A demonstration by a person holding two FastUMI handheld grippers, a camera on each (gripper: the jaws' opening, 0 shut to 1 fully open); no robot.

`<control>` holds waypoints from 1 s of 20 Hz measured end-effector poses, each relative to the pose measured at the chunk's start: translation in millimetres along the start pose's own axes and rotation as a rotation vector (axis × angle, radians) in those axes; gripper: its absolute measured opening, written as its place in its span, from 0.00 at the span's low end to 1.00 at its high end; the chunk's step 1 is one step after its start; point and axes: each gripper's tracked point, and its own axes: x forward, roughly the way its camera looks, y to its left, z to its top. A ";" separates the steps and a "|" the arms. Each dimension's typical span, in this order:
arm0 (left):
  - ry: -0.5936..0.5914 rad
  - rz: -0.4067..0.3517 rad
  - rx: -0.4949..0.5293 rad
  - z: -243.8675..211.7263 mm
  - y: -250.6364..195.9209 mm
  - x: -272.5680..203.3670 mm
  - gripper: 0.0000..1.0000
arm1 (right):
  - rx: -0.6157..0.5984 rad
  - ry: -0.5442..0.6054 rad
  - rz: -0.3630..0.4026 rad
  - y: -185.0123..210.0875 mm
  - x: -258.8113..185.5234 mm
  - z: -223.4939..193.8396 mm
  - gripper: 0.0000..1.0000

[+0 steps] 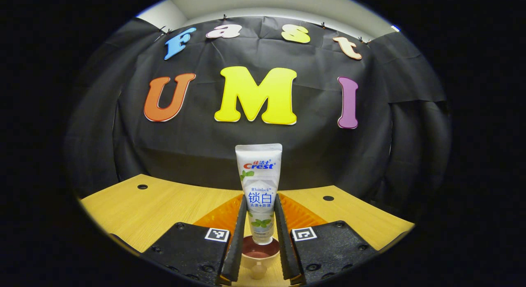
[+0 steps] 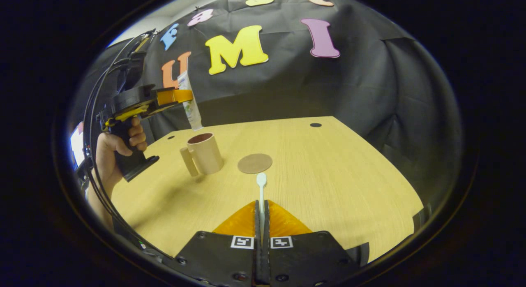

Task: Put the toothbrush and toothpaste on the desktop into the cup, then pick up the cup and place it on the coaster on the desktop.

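My left gripper (image 1: 260,233) pinches the toothpaste (image 1: 259,188) upright at lower centre of the left gripper view, its cap end hanging just above the open cup (image 1: 259,254) at the bottom edge. In the right gripper view my right gripper (image 2: 261,221) is clamped narrow on the toothbrush (image 2: 261,192), head pointing up-frame at the coaster (image 2: 254,163) mid-frame on the desktop (image 2: 328,176); the cup (image 2: 204,152) stands left of it, apart, under the tube my left hand (image 2: 119,151) holds
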 end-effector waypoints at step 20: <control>-0.143 0.146 0.032 29.5 40.0 -36.7 1.00 | -0.013 -0.001 0.049 22.2 1.4 0.0 0.00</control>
